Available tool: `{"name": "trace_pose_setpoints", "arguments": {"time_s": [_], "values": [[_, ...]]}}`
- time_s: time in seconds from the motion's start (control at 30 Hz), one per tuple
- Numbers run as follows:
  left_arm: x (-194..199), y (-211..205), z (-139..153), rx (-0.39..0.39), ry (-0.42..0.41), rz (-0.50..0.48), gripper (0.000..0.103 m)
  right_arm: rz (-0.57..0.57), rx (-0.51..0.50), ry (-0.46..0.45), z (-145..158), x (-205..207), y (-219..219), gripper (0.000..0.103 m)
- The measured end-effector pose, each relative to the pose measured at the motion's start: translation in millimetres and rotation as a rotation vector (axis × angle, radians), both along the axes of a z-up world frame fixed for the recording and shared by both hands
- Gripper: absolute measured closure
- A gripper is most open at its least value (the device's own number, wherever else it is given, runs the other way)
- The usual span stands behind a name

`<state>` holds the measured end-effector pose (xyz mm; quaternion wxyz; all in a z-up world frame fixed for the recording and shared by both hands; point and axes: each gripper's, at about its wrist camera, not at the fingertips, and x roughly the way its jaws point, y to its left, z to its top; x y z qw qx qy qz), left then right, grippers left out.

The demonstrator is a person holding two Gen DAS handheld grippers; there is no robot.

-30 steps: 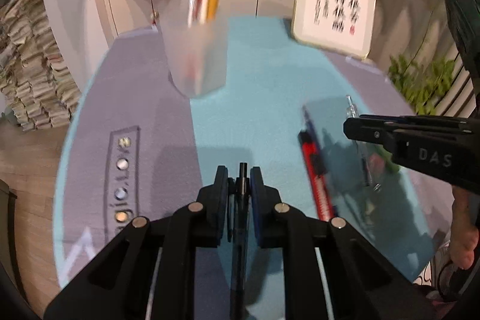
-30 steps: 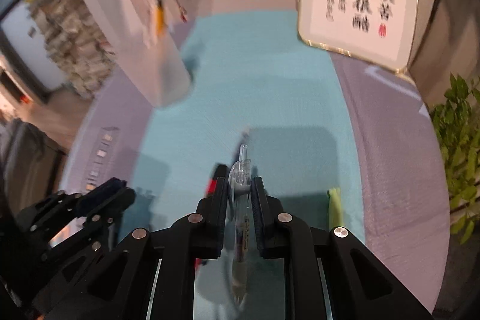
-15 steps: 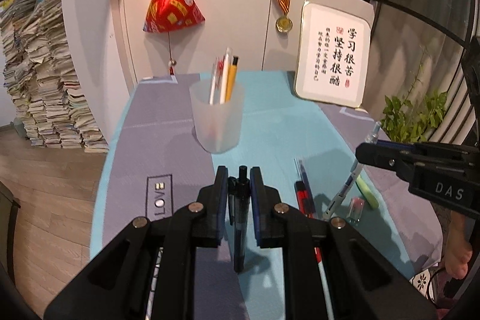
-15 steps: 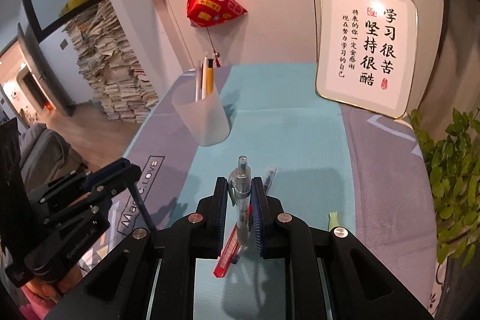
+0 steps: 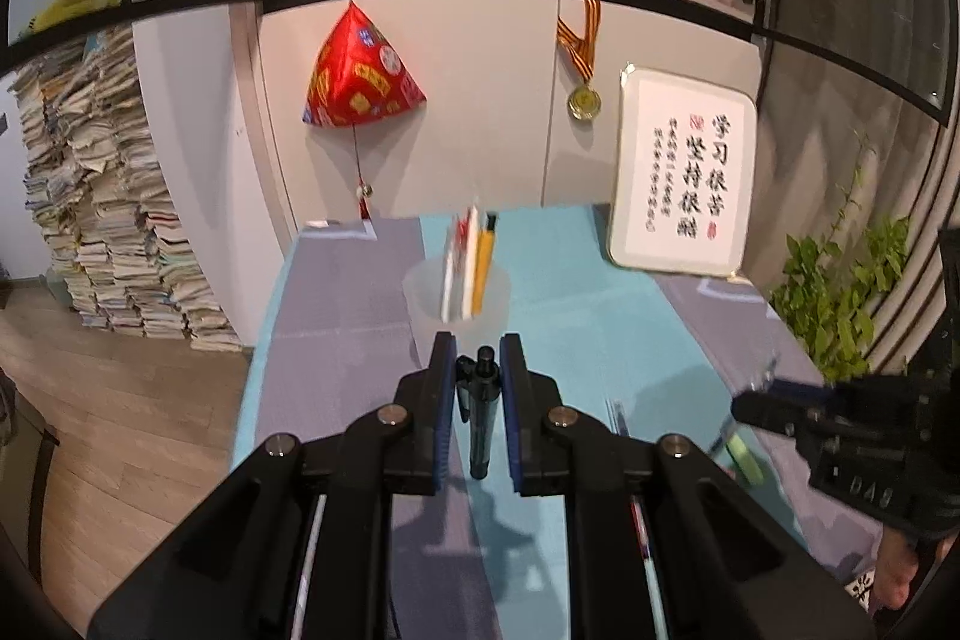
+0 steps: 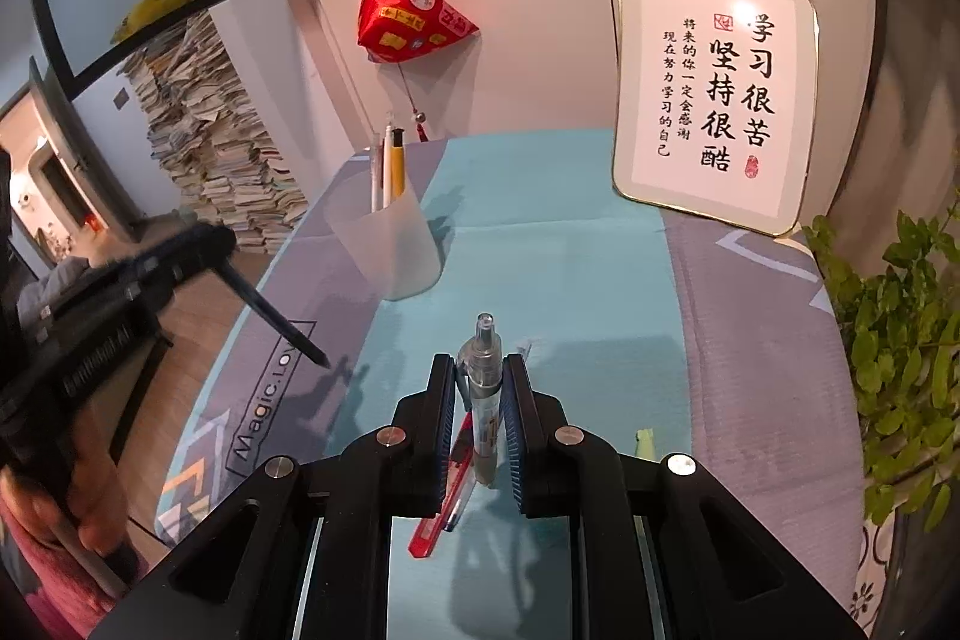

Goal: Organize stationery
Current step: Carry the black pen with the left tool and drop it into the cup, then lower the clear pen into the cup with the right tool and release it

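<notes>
the left claw [image 5: 476, 388] is clamped on a slim black pen [image 5: 482, 409] and the right claw [image 6: 476, 403] on a clear-barrelled grey pen [image 6: 485, 388], so both could collide reaching the frosted plastic cup [image 5: 456, 301] ahead, tipping it.

A teal and grey cloth [image 6: 558, 244] covers the bench. The frosted translucent plastic cup [image 6: 390, 244] holds a yellow pen [image 6: 397, 169]. A flat red pen [image 6: 447, 490] lies on the teal.

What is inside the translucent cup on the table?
The translucent cup holds upright pens: a white pen and a yellow pen rise above its rim. Their lower ends are hidden by the frosted wall, so I cannot count exactly.
</notes>
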<state>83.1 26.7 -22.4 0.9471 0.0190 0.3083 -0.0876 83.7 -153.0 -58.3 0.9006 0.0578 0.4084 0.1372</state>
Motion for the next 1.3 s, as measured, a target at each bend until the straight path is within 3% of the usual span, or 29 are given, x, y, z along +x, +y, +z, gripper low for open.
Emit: {"name": "trace_pose_setpoints", "arguments": {"time_s": [0.27, 0.43, 0.8, 1.17, 1.3], "values": [[21.9, -3.9, 47.5, 0.022, -0.111, 0.018, 0.090, -0.020, 0.004, 0.021, -7.4, 7.5, -5.2, 0.086], [43.5, -1.0, 62.3, -0.002, -0.148, 0.041, 0.090, -0.028, 0.008, 0.022, -7.9, 9.5, -6.6, 0.086], [90.6, 4.6, 22.4, -0.016, -0.039, 0.076, 0.090, -0.048, 0.011, 0.002, -0.5, 7.4, -13.6, 0.086], [104.9, 11.5, -9.1, -0.025, 0.053, 0.093, 0.090, -0.039, 0.015, 0.008, -2.4, 7.7, -10.2, 0.086], [104.7, 10.5, -11.6, -0.028, 0.047, 0.089, 0.090, -0.038, 0.014, 0.011, -3.1, 7.1, -9.2, 0.086]]}}
